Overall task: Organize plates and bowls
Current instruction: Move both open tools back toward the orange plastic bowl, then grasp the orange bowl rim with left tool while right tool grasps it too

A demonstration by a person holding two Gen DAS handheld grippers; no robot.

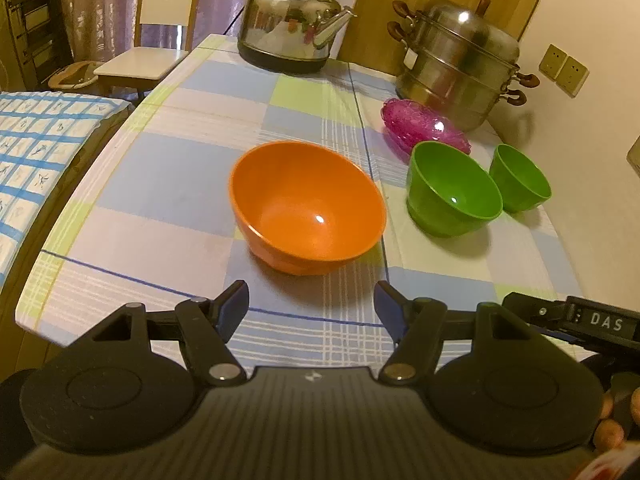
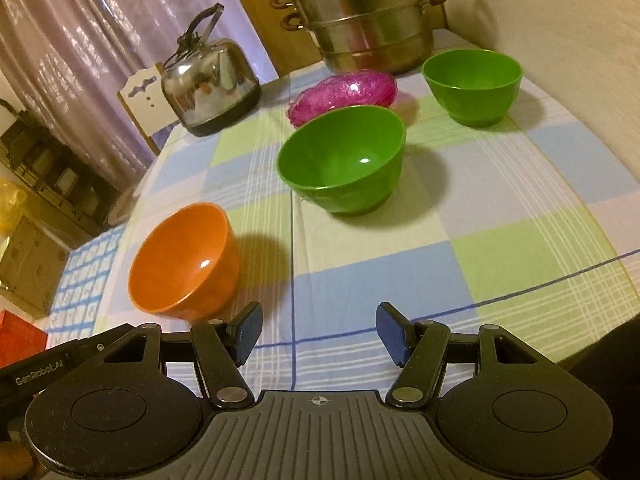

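The orange bowl point(image 1: 308, 206) stands upright on the checked tabletop point(image 1: 192, 184), just ahead of the left tongs point(image 1: 312, 304), which gape empty. The larger green bowl point(image 2: 342, 160) sits ahead of the right tongs point(image 2: 318, 330), likewise parted and holding nothing.

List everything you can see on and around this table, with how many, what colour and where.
orange bowl: one, orange, table's near left
green bowls: two, green, middle and far right
pink dish: one, magenta, behind the nearer green bowl
kettle: one, steel, far left
steamer pot: one, steel, far right
tablecloth: one, blue-green check
chair: one, white, beyond the table
left tool: black, open, empty
right tool: black, open, empty
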